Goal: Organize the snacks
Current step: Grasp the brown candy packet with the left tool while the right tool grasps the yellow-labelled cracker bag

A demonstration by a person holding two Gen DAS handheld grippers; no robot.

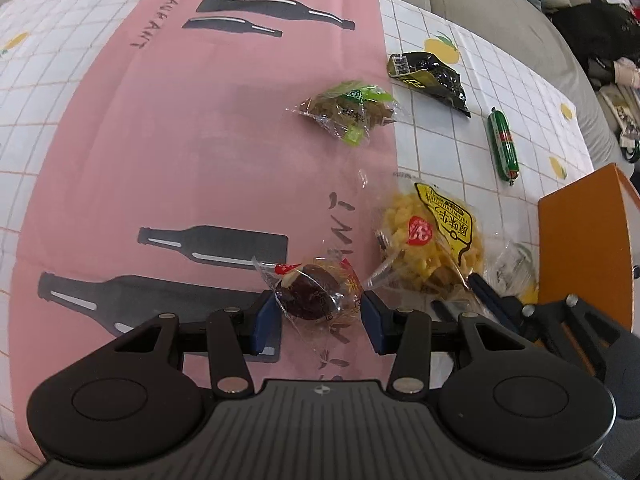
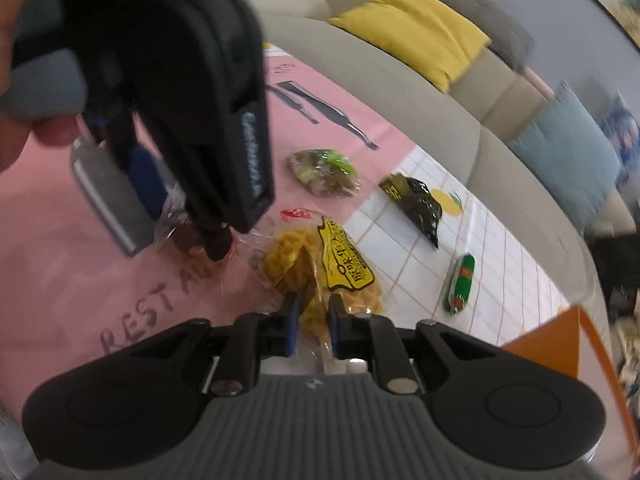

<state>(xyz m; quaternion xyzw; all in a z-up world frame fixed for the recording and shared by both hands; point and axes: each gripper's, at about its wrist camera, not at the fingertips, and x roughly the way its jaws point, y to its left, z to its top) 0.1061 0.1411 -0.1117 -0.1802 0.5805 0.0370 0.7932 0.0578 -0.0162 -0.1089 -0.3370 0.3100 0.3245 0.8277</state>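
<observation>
My left gripper (image 1: 320,312) has its blue pads on both sides of a clear packet holding a dark round snack (image 1: 314,296), shut on it on the pink mat. The right wrist view shows that gripper (image 2: 216,236) from the side, over the same packet (image 2: 180,236). My right gripper (image 2: 313,320) is shut on the near edge of a yellow noodle-snack bag (image 2: 320,272), which also shows in the left wrist view (image 1: 432,240). Further off lie a green-and-clear packet (image 1: 348,110), a black packet (image 1: 430,76) and a green sausage (image 1: 503,146).
An orange box (image 1: 584,248) stands at the right table edge, its corner also showing in the right wrist view (image 2: 560,340). A pink mat (image 1: 160,140) with bottle prints covers the checked tablecloth. A grey sofa (image 2: 420,112) with yellow and blue cushions runs behind the table.
</observation>
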